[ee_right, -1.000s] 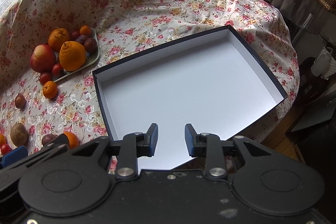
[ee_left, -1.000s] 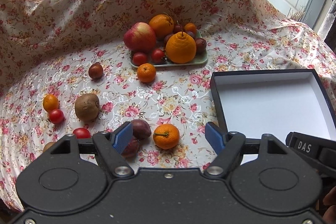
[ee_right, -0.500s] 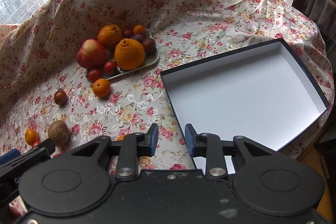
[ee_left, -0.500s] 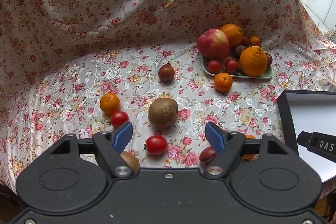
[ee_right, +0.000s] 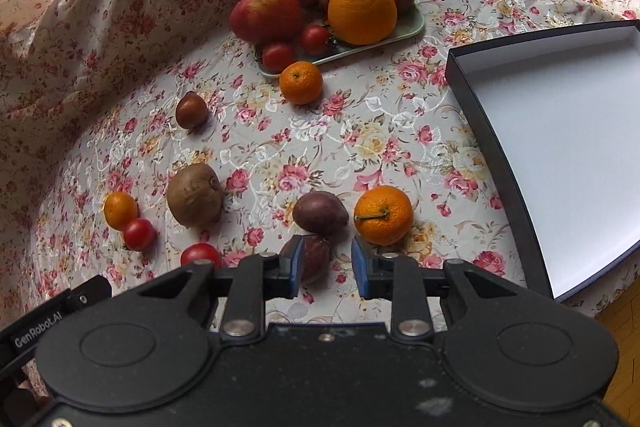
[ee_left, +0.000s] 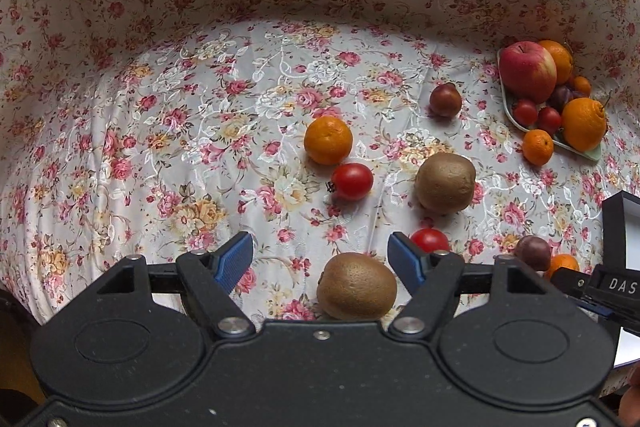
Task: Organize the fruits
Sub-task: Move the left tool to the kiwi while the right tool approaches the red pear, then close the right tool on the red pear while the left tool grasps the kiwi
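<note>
Over the floral cloth (ee_left: 200,131), we hover both grippers.
Our left gripper (ee_left: 320,261) closes, unclenched, above a kiwi (ee_left: 356,286); our right gripper (ee_right: 325,269) narrows, grasping nothing.

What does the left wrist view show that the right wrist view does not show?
Only the left wrist view shows a second kiwi lying between the left hand-held gripper fingers, whose jaws are closing without touching it. Only the right wrist view shows the white inside of the box and a purple fruit by the right hand-held gripper. Both show the plate of fruit and the apple.
</note>
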Tool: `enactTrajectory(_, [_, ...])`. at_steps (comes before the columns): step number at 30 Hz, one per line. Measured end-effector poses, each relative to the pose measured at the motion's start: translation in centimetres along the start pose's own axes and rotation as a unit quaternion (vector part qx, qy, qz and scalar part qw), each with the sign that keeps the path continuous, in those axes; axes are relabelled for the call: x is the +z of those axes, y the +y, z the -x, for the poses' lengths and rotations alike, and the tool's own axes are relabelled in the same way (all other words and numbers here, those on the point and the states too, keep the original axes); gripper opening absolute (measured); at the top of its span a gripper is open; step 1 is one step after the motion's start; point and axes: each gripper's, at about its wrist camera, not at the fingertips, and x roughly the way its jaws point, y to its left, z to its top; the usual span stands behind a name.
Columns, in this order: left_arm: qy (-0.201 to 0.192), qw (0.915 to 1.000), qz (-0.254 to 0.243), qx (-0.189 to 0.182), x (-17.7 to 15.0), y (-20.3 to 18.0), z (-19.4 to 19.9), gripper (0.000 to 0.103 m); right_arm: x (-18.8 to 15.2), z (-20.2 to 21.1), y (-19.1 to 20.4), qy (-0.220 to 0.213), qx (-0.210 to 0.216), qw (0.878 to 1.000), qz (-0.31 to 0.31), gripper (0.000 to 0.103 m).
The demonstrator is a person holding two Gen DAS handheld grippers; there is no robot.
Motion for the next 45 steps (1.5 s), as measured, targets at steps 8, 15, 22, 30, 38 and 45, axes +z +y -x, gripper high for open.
enactTrajectory(8, [0.037,0.9991,0.012,-0.019,0.0,1.1,-1.5,0.074,-0.1,-1.9,1.8,0.012,-0.001,1.000,-0.007,0.029])
enactTrajectory(15, [0.033,0.9991,-0.020,-0.019,-0.5,0.4,-1.8,0.074,-0.2,-3.6,2.6,0.016,-0.033,0.999,-0.002,0.030])
enactTrajectory(22, [0.039,0.9987,-0.026,-0.018,-0.7,0.4,-2.2,0.074,0.0,-4.1,3.1,0.002,-0.061,0.998,0.007,0.031])
enactTrajectory(30, [0.043,0.9985,-0.027,-0.020,-0.8,0.5,-2.2,0.074,0.2,-4.8,2.5,0.019,-0.069,0.997,-0.011,0.037])
enactTrajectory(38, [0.038,0.9982,-0.044,-0.015,-1.0,0.1,-2.1,0.074,-0.4,-6.5,2.4,0.050,-0.064,0.996,-0.036,0.038])
enactTrajectory(45, [0.032,0.9978,-0.057,-0.008,-1.1,-0.1,-2.1,0.075,-0.5,-6.6,2.7,0.043,-0.057,0.996,-0.050,0.050])
